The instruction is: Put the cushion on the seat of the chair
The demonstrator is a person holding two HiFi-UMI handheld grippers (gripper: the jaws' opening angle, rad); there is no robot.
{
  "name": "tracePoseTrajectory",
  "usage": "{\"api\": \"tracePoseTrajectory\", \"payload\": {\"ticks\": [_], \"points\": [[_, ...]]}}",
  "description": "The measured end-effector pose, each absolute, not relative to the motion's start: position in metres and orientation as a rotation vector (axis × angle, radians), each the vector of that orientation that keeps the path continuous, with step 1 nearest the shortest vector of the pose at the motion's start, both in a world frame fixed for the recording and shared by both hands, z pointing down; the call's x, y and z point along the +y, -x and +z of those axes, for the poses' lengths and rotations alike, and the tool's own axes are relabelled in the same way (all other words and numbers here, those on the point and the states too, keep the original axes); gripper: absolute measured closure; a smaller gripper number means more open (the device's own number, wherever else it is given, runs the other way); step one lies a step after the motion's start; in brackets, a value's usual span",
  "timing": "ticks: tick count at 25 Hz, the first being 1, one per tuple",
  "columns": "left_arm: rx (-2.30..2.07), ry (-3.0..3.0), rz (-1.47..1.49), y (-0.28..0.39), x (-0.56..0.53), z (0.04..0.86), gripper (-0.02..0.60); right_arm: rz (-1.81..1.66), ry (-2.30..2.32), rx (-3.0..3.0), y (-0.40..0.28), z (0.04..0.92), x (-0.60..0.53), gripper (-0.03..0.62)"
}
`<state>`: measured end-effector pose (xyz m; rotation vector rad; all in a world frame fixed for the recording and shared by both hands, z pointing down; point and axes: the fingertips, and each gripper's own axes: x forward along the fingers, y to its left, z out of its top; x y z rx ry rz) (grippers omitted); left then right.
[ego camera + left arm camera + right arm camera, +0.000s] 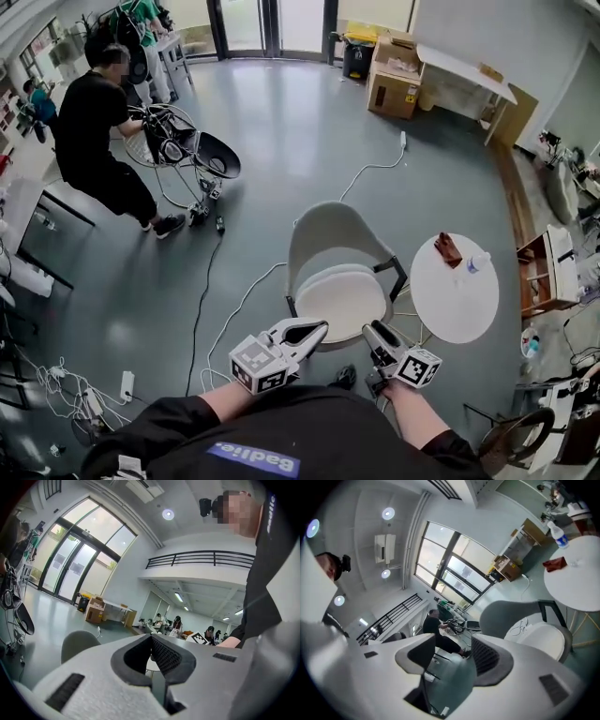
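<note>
Off-white round cushion (342, 298) lying on grey shell chair (330, 228) seat; left gripper (321, 327) hovering, jaws together; right gripper (369, 327) hovering, jaws apart, empty

Left gripper (319, 328) covers part of the cushion (342, 291)

**Desk:** What colours lead this frame?

**Photographer:** A pale grey chair (328, 230) carries a cream-white cushion (342, 292) on a glossy grey-green floor (281, 131).

**Desk:** And around it?

**Photographer:** There is a white round worktop (459, 309) with a reddish-brown item (448, 248). A white cable (375, 167) and a black cable (204, 281) cross the floor.

**Desk:** The tools?

**Photographer:** The left gripper (319, 328) and right gripper (368, 328) are light grey with dark grey ribbed fingers (168, 656). Their cubes carry black-and-white square patterns. A person (94, 131) wears black, and the cardboard boxes (394, 80) are brown.
</note>
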<state>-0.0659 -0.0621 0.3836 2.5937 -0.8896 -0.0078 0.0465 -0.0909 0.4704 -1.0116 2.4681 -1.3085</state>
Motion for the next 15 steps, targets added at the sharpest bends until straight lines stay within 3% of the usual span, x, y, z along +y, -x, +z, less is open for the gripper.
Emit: {"api": "tracePoseTrajectory", "payload": {"ticks": [7,15], "points": [[-0.892,-2.635,-0.09,0.08,-0.052,0.352,0.566,-0.988,0.91,2.761,0.009,0.398,-0.076,0.502],[-0.863,-2.679,-0.089,0.078,-0.046,0.342,0.566,-0.746,0.813,2.916,0.044,0.359,-0.057,0.546]]}}
